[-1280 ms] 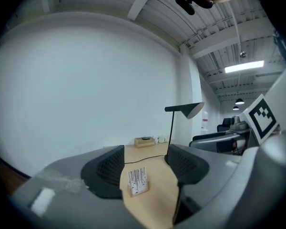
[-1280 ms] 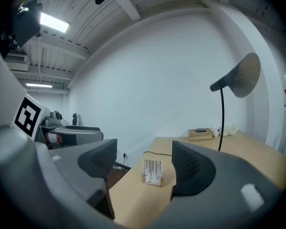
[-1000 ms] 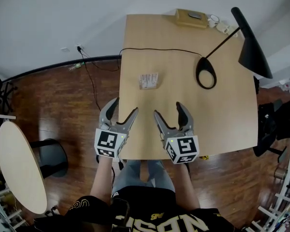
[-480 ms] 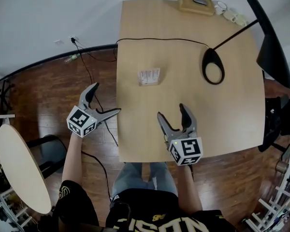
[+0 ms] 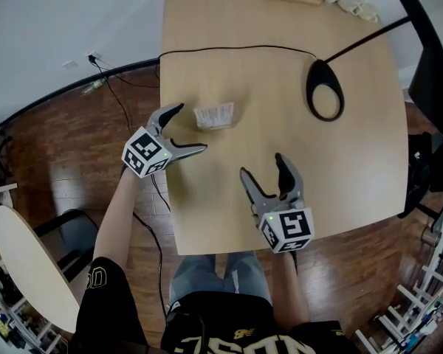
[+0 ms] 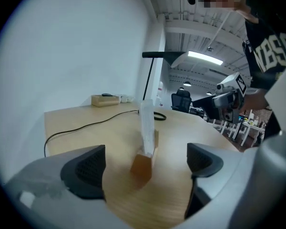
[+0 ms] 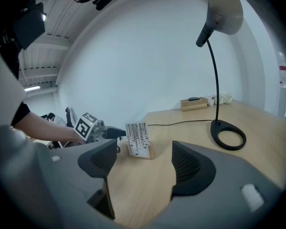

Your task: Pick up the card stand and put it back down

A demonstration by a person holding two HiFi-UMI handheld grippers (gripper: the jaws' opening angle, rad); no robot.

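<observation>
Now the approach step is in hand: the left gripper (image 5: 192, 128) stands at the left edge of the counter (image 5: 354, 183) with its jaws wide apart, aimed at the card stand (image 5: 214, 115). The stand sits untouched just ahead of the tips, on the counter's left half. I judge the next move needs a short advance until the pads flank the wooden base, then a closing. The right gripper (image 5: 262, 167) hovers nearer the front, jaws also apart and empty. I count one card stand, two grippers, one lamp (image 5: 325, 88).
</observation>
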